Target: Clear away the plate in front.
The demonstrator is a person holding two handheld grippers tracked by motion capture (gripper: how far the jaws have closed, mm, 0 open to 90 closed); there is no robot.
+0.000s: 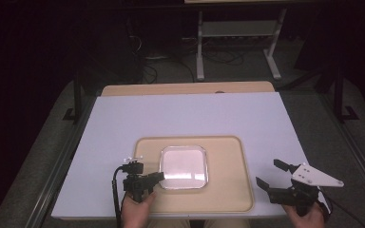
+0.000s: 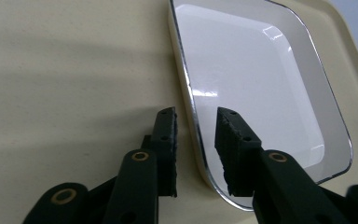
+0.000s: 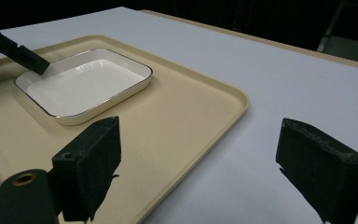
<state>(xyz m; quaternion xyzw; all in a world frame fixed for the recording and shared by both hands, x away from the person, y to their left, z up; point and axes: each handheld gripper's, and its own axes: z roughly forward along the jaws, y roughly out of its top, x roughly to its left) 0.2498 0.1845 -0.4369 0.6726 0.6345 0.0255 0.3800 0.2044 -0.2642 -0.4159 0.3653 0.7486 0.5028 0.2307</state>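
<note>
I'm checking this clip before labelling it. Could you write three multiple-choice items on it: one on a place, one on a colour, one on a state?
1. Where does the dish stand?
A on the tray
B on the floor
C on the bare table

2. What colour is the dish?
A red
B white
C green

3. How do the right gripper jaws stand?
A shut on the dish
B shut on the tray
C wide apart, nothing between

Key: 1 A, the beige tray lies under it; 2 B, white with a thin dark rim; 3 C, its jaws gape over the table.
</note>
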